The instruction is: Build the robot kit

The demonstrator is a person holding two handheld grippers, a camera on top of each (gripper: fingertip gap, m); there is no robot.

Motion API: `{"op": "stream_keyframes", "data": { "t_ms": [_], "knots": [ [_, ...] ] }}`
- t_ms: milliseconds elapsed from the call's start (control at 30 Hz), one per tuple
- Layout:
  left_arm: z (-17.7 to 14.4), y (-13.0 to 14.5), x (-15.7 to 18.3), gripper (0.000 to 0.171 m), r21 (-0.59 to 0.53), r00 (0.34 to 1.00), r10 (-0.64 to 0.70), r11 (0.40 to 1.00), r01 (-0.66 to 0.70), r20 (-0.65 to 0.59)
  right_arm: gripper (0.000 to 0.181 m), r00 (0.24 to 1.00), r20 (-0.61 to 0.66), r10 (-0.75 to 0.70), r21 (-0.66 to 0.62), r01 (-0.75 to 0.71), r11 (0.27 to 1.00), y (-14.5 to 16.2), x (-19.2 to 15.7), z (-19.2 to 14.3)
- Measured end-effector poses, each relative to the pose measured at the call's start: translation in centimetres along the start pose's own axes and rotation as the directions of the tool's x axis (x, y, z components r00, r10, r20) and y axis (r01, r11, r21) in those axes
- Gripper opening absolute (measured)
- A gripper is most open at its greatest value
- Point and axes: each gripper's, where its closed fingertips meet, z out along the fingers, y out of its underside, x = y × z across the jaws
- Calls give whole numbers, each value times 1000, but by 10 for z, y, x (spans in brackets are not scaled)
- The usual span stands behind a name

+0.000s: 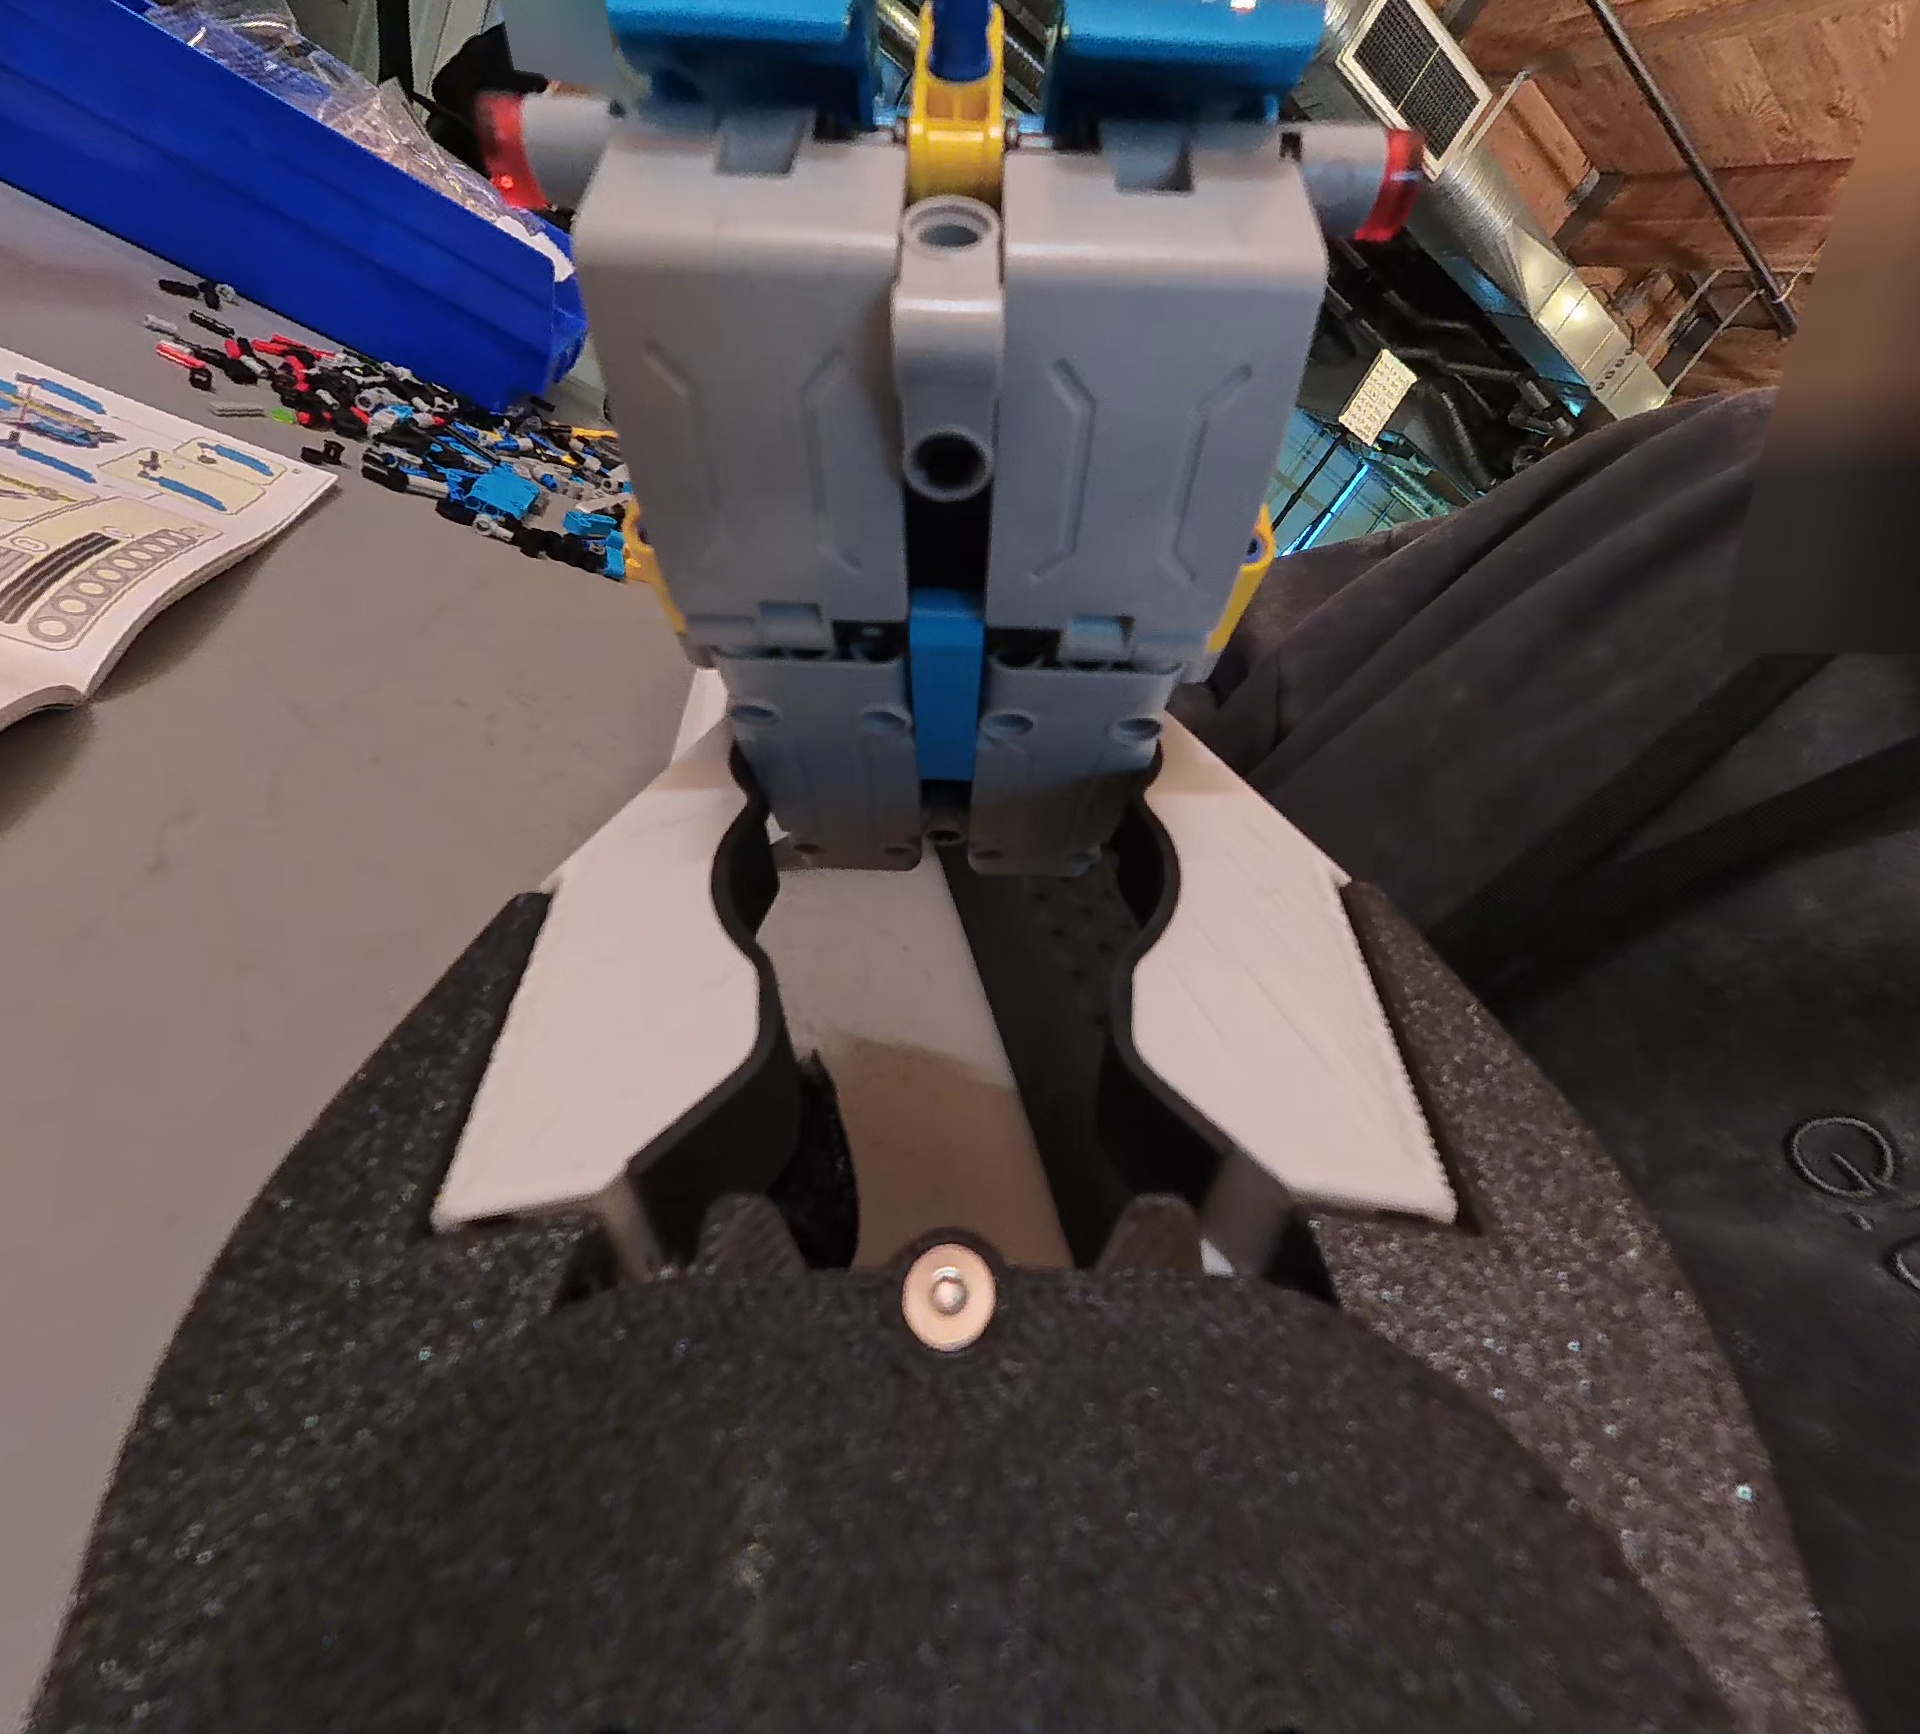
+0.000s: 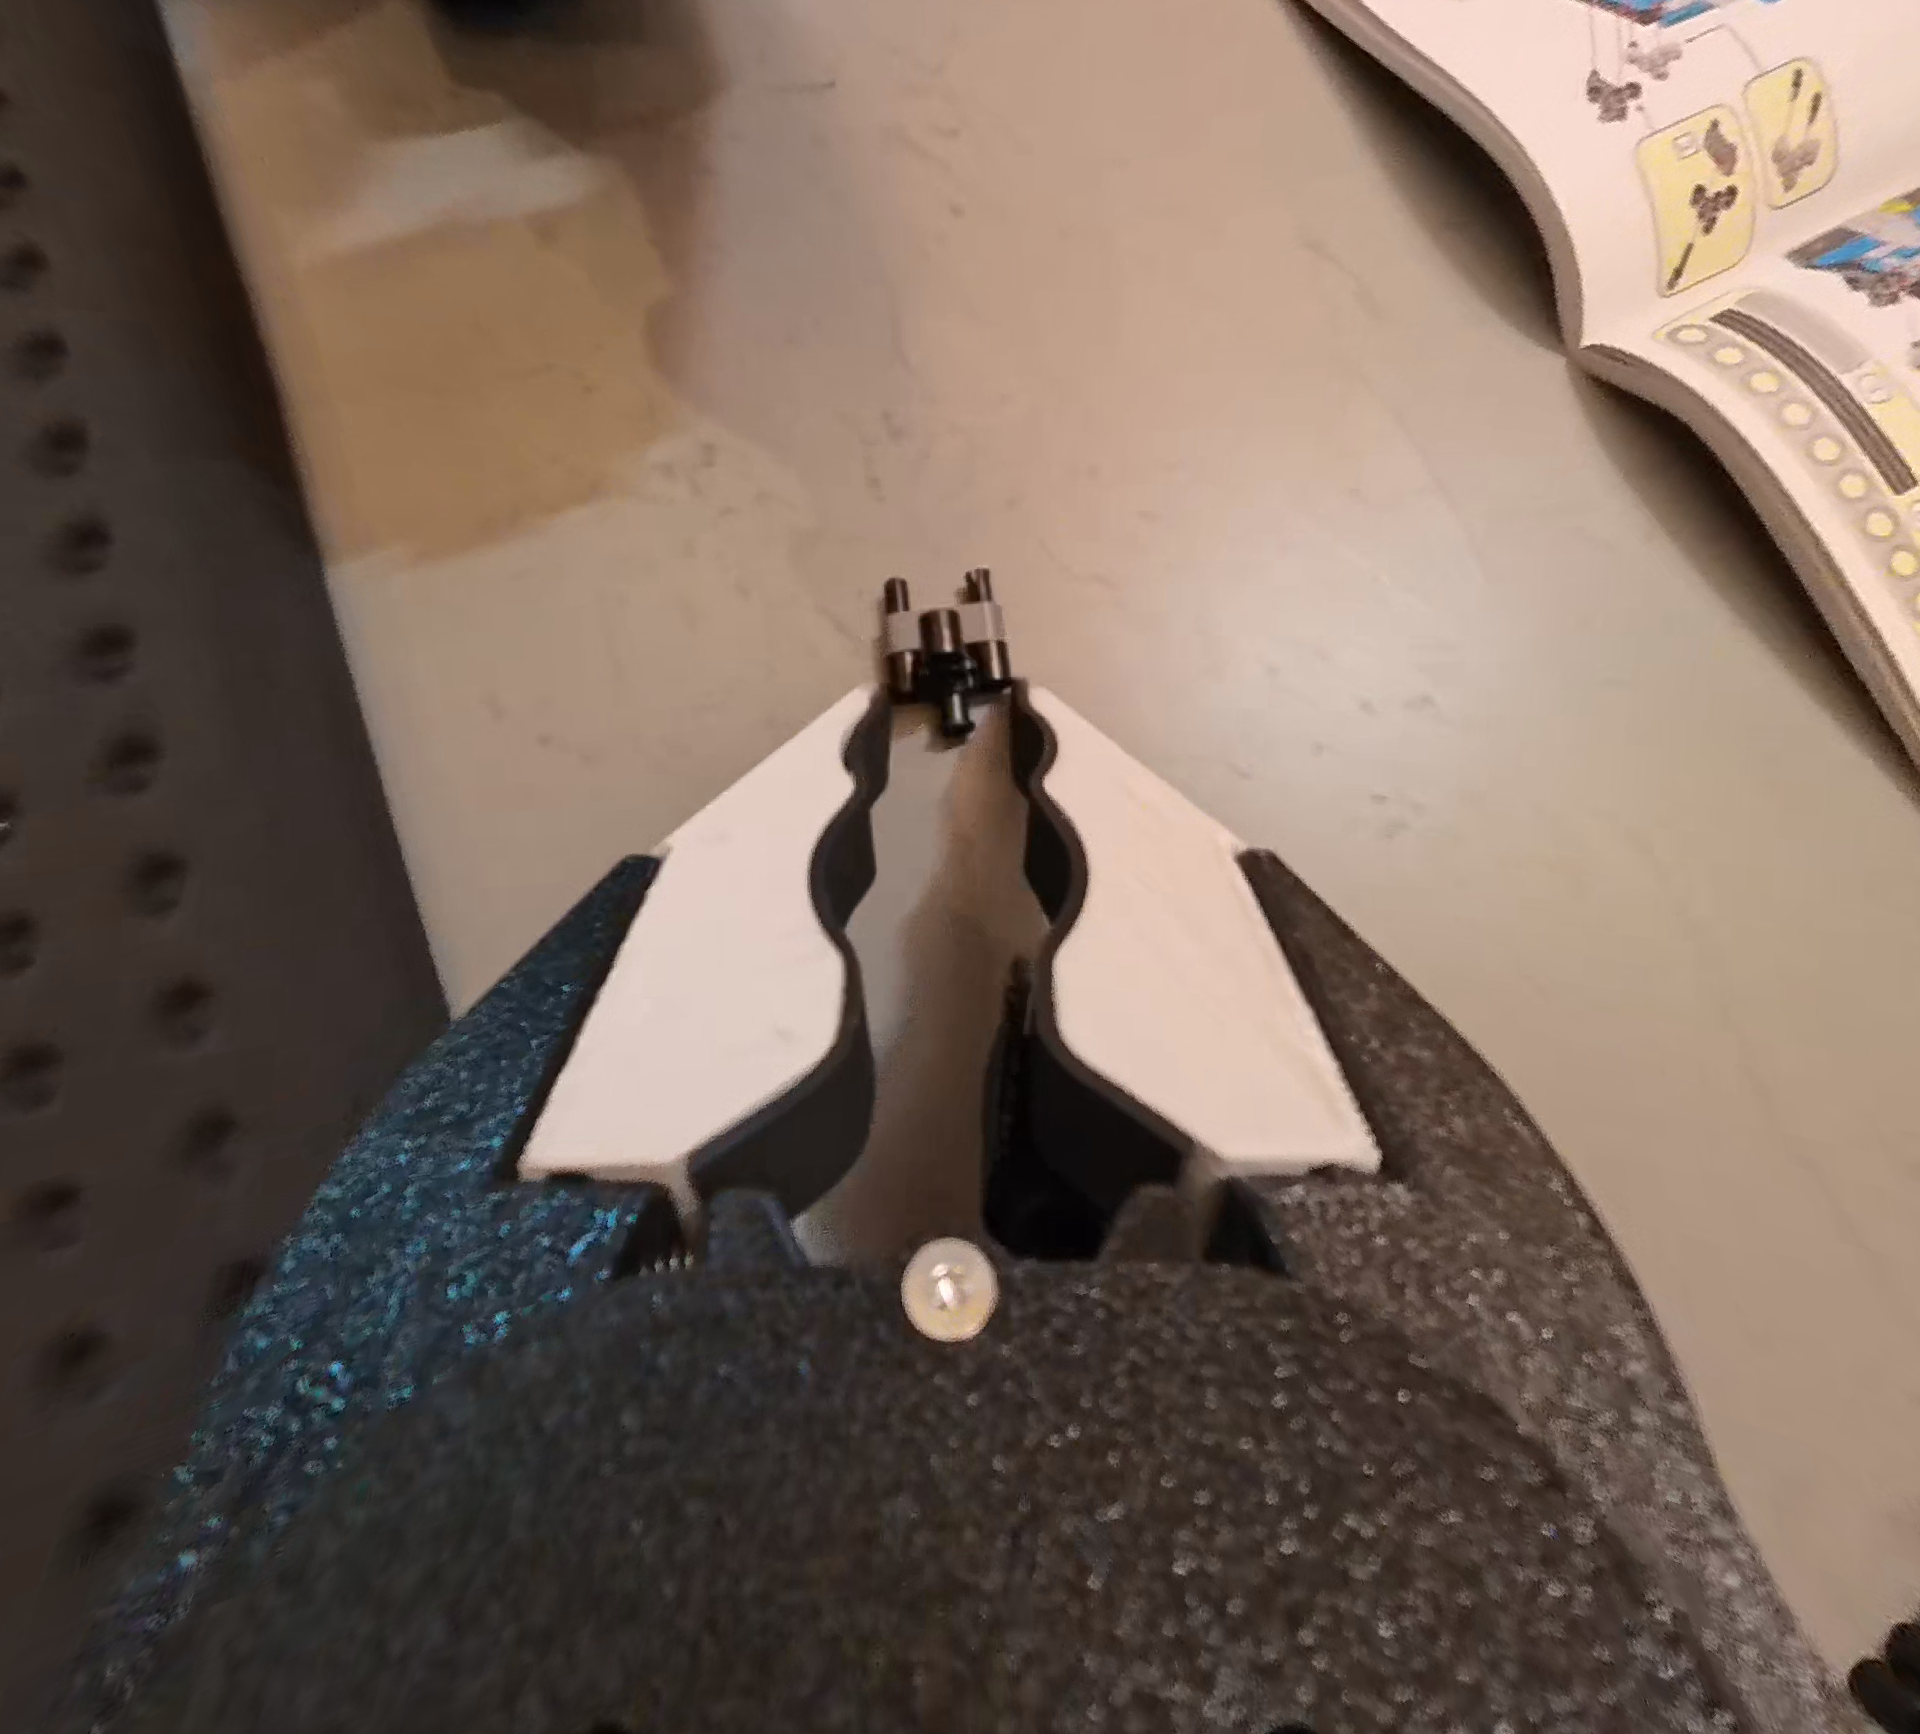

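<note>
Grey and smooth, the bench (image 1: 312, 853) carries everything, and its near edge runs under the left gripper. A blue plastic bin (image 1: 260, 167) stands toward the far left side of the bench, with clear bags inside it. An open instruction booklet (image 1: 114, 531) lies flat before the bin, near the left edge in the left wrist view; the right wrist view shows the same booklet (image 2: 1704, 157) at the far right of the bench. Between booklet and bin, a heap of small loose parts (image 1: 457, 448) in black, blue, red and grey is spread on the surface. The left gripper (image 1: 943, 811) is closed on the lower end of a brick-built model (image 1: 951, 396), mostly grey with blue, yellow and red pieces, which stands upright above the bench edge, with a blue pin at its top. A person's dark sleeve (image 1: 1558, 697) is just beside the model, off the bench. The right gripper (image 2: 951, 697) hovers low over a bare middle part of the bench and pinches a small grey and black connector piece (image 2: 948, 640) at its very tips, with two black pins pointing forward.
</note>
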Motion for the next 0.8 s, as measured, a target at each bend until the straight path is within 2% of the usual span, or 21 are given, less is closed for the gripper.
{"op": "stream_keyframes", "data": {
  "t_ms": [133,233,300,400,467,567,633,700,800],
  "knots": [
    [0,1,-5,66,-11,1000,0,1000,0,29,22,1000,23,-14,17,14,1000,-5,-5,-5],
    [2,8,-11,65,-56,996,22,998,-17,81,22,987,156,41,175,-68,982,-38,-24,-25],
    [5,13,-11,65,-85,995,46,996,-38,92,22,981,185,57,210,-96,973,-57,-33,-32],
    [8,15,-8,65,-99,993,75,993,-66,91,22,997,81,-16,114,7,993,-68,-38,-25],
    [8,16,-7,65,-103,993,78,992,-69,91,22,998,58,-39,69,35,997,-77,-41,-23],
    [9,17,-7,65,-111,992,85,991,-75,92,21,993,117,-17,112,4,994,-100,-49,-31],
    [8,16,-7,65,-108,992,89,991,-79,93,15,991,132,-17,136,-1,991,-108,-49,-38],
    [9,17,-6,65,-110,992,88,991,-78,91,15,993,119,-14,105,1,995,-103,-44,-38],
    [8,16,-6,65,-107,992,86,991,-77,89,14,995,93,-23,-23,25,999,-74,-35,-26]
  ]
}}
